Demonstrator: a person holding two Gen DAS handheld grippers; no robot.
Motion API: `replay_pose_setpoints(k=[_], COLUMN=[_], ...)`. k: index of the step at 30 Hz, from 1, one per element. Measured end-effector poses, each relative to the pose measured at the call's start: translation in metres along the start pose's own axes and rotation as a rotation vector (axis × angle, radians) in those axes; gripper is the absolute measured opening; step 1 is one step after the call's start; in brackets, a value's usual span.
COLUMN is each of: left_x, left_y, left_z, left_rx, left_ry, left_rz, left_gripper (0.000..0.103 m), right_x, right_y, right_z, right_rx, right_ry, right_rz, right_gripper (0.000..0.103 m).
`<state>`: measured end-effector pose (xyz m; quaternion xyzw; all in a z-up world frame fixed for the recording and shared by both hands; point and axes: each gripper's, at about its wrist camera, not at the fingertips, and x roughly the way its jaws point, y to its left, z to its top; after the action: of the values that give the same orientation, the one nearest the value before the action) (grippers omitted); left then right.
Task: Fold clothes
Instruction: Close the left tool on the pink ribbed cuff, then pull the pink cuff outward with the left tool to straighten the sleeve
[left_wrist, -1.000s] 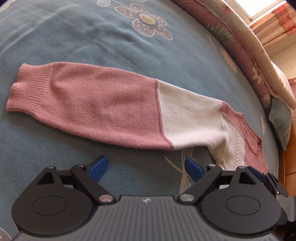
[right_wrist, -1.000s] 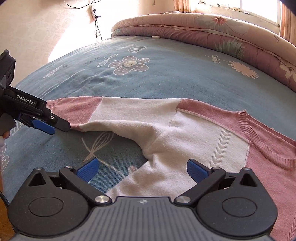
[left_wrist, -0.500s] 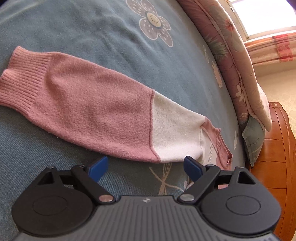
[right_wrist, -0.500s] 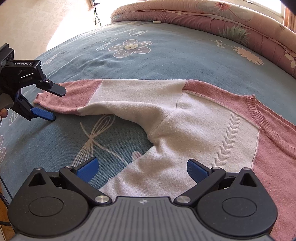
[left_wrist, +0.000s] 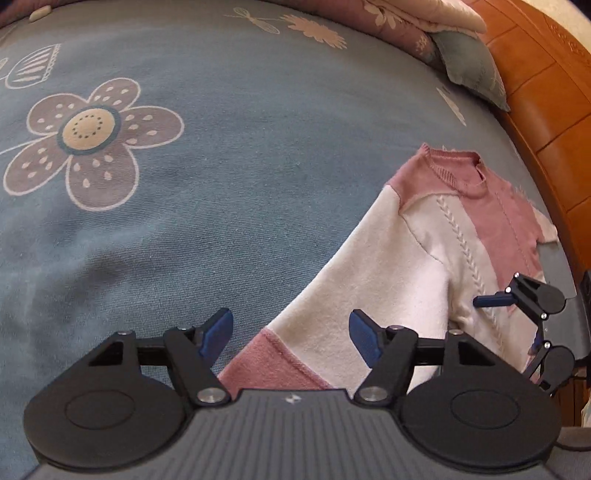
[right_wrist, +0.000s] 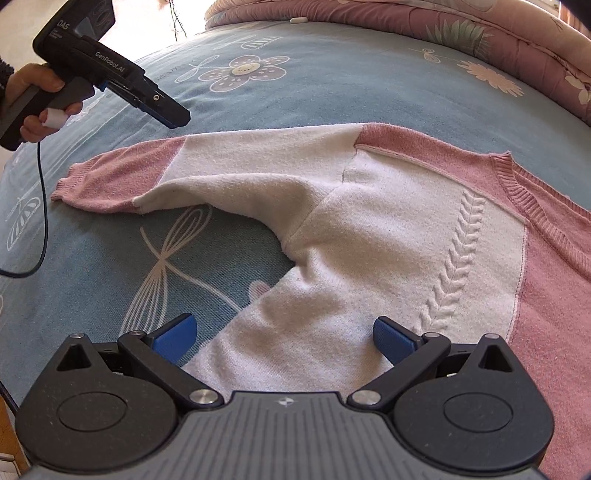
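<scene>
Sweater (right_wrist: 369, 229) between right fingers (right_wrist: 173, 334) (untouched)

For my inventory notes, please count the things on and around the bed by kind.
Sweater: 1
Handheld grippers: 2, left gripper and right gripper
Quilt: 1
Pillow: 1
Bedsheet: 1
Total: 6

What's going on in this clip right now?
A person with a two-finger gripper in each hand is about to fold a pink and cream knit sweater lying flat on a blue floral bedsheet. The left gripper hovers open over the sleeve; the right gripper hovers open over the body. Neither grips fabric.
</scene>
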<state>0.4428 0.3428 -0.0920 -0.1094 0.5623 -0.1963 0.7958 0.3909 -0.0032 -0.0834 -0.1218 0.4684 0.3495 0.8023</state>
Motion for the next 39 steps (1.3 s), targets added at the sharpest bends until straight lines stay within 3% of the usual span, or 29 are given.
replay_pose_setpoints(k=[6,10,12,15,21,32,34,35,36,39], left_x=[0.023,0.037,0.042,0.053,0.065,0.071,0.067,0.066,0.065,0.059], left_y=[0.01,0.007,0.008,0.014,0.027,0.041,0.048,0.049,0.05,0.05], left_z=[0.028,0.031,0.036,0.051,0.053,0.05,0.047,0.045,0.044,0.04], left_rx=[0.124,0.203,0.202,0.167,-0.002,0.011,0.0,0.014,0.029,0.046], left_ry=[0.233,0.436,0.478,0.509,0.589,0.617,0.593,0.58,0.567,0.532], left_rz=[-0.116,-0.195,-0.21,-0.249,-0.344,-0.438,-0.419,-0.385,-0.351,-0.294], left_gripper=[0.065,0.065,0.065,0.064,0.067,0.061,0.049,0.037,0.012,0.012], right_x=[0.005,0.008,0.008,0.009,0.014,0.017,0.017,0.018,0.018,0.019], right_y=[-0.002,-0.001,-0.001,-0.003,-0.003,-0.004,-0.005,-0.006,-0.006,-0.005], right_z=[0.002,0.005,0.006,0.007,0.012,0.011,0.013,0.014,0.014,0.015], right_rx=[0.004,-0.018,-0.026,-0.009,0.0,-0.024,0.015,0.036,0.05,0.051], right_ry=[-0.005,-0.003,-0.002,-0.008,-0.017,-0.035,-0.043,-0.047,-0.05,-0.048], right_rz=[-0.008,-0.015,-0.015,-0.013,-0.03,-0.061,-0.065,-0.067,-0.069,-0.078], right_gripper=[0.103,0.103,0.103,0.103,0.103,0.103,0.103,0.103,0.103,0.103])
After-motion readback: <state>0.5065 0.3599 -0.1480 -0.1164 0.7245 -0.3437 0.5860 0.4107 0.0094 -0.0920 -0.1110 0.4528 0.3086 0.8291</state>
